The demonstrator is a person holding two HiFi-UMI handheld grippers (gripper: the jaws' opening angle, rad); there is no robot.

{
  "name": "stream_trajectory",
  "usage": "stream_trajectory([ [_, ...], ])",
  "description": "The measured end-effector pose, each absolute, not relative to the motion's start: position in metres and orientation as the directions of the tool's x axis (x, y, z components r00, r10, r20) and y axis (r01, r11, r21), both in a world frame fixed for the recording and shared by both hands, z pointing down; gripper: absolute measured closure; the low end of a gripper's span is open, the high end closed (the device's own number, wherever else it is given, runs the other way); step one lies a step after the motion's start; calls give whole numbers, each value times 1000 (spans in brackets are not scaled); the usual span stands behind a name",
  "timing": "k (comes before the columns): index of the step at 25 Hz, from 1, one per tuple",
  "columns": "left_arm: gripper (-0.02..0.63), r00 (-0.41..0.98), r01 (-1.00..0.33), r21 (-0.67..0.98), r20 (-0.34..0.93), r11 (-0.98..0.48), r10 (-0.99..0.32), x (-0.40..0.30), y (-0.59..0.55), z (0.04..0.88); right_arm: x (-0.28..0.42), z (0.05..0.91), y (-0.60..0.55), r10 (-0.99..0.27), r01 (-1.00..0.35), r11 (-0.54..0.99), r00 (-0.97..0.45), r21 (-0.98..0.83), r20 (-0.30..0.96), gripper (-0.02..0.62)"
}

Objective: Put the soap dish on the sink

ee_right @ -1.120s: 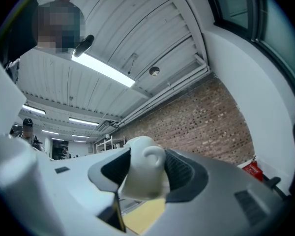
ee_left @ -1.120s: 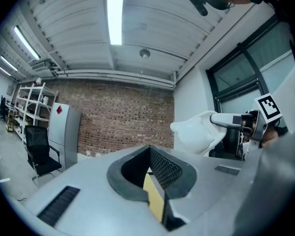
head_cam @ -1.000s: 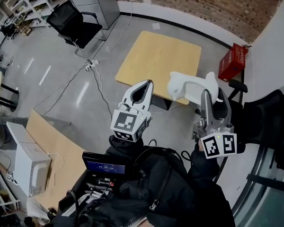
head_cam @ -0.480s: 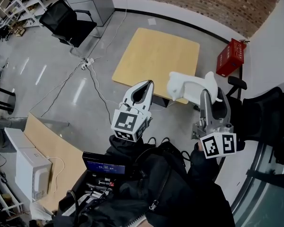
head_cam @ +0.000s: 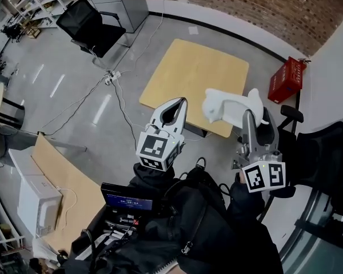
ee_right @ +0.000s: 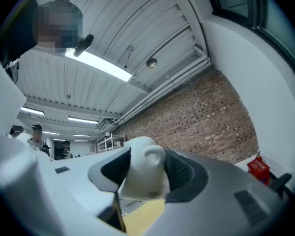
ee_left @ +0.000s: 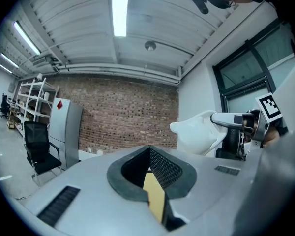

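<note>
Head view: my right gripper (head_cam: 255, 117) is clamped on the soap dish (head_cam: 228, 108), a white, animal-shaped piece held up in the air over the near edge of the wooden table (head_cam: 188, 73). The dish's long axis runs crosswise out of the jaws toward my left gripper (head_cam: 177, 104), which hangs just beside it, well apart from any surface. No sink shows anywhere, so I judge the carry has a way to go and the right hand does it alone. There is open floor around the table; the red box (head_cam: 286, 80) and the black chair (head_cam: 88, 30) sit off at the edges.

Left gripper view: the jaw tips meet with nothing between them – closed and empty. The dish shows off to the right, apart from them.

Right gripper view: the jaws stand wide with the pads pressed on the dish's white body – a firm hold, I'd say. A brick wall lies ahead, no basin.
</note>
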State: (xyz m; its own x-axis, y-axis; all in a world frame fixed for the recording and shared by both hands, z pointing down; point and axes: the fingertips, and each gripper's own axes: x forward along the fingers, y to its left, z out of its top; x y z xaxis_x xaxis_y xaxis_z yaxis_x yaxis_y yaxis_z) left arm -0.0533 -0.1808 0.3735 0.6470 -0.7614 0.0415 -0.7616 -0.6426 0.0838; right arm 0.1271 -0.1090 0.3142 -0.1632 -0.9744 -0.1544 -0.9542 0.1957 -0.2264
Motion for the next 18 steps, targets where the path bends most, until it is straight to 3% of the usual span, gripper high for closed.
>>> stream_trajectory([
  [18,603,607,-794,36,89,-606,-790,0,-254,382,186,341,-194,-968,-927,244,-214,-286,-132,373],
])
